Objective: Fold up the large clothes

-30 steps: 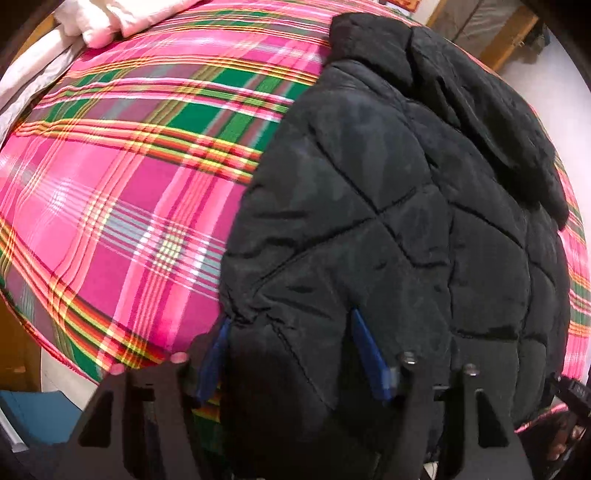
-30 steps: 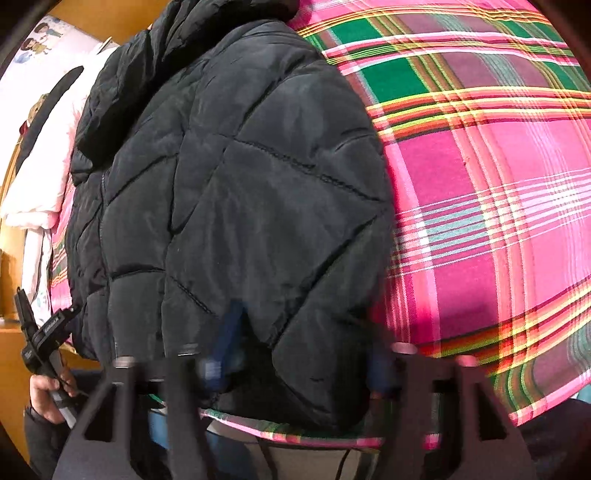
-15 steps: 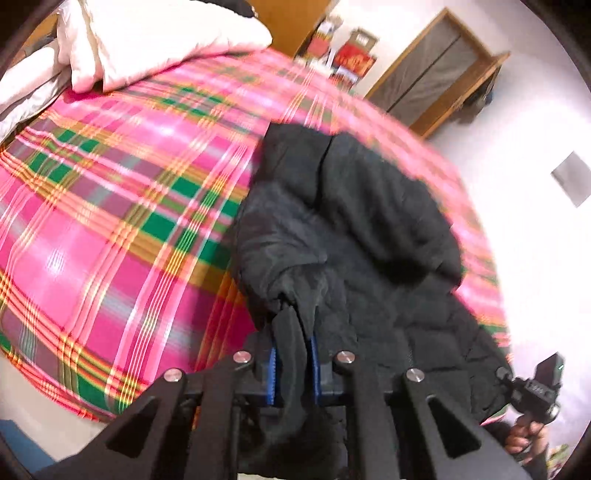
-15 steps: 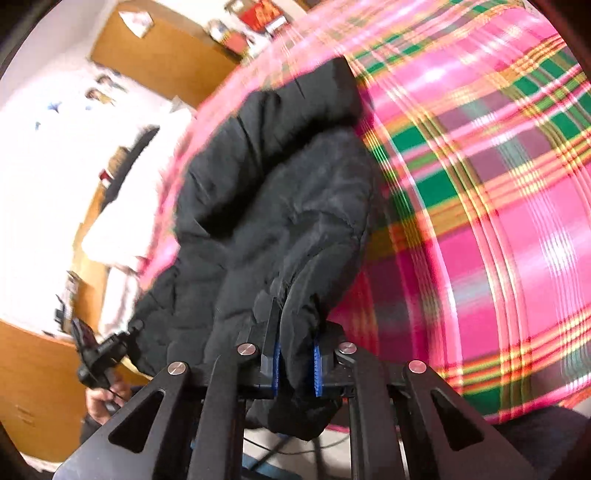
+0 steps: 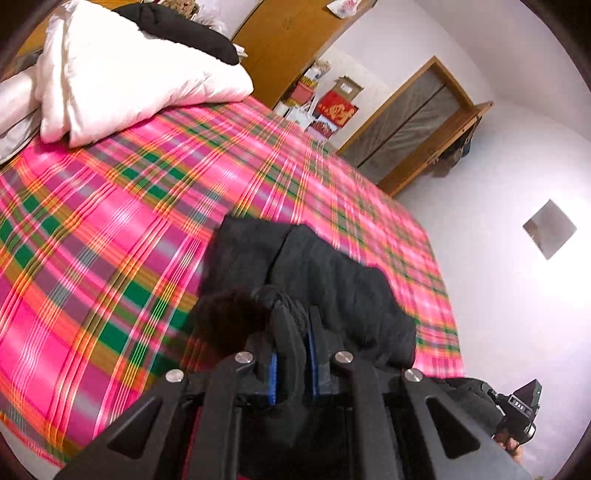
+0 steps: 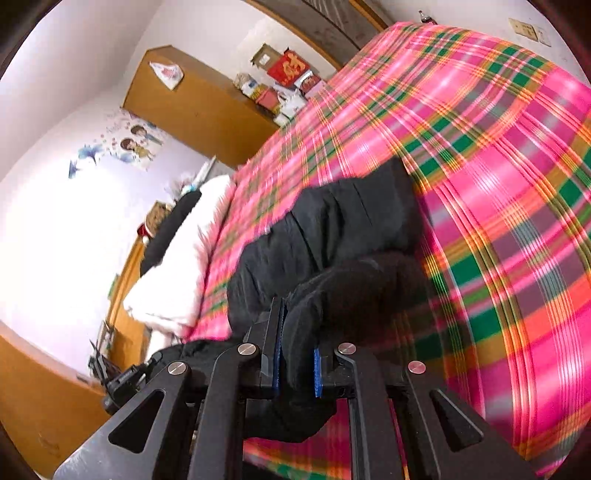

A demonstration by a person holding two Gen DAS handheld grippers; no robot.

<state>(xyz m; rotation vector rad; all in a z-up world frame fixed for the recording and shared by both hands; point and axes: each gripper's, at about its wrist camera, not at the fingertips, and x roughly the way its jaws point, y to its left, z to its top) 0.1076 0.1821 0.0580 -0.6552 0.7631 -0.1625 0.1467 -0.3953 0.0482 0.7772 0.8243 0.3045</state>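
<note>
Left hand-held gripper (image 5: 291,332) and right hand-held gripper (image 6: 295,332), both clamped, angled downward.

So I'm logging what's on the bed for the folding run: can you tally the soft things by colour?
Black: 2, the black padded jacket pinched by both grippers and a dark item atop the quilt.
White: 1, the folded white quilt.
Pink plaid: 1, the bedspread.
Total: 4

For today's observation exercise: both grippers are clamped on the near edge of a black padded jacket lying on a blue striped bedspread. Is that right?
Not quite: the bedspread is pink plaid with green and orange, as the left wrist view shows. The rest holds: the left gripper and right gripper are both clamped on the black padded jacket.
</note>
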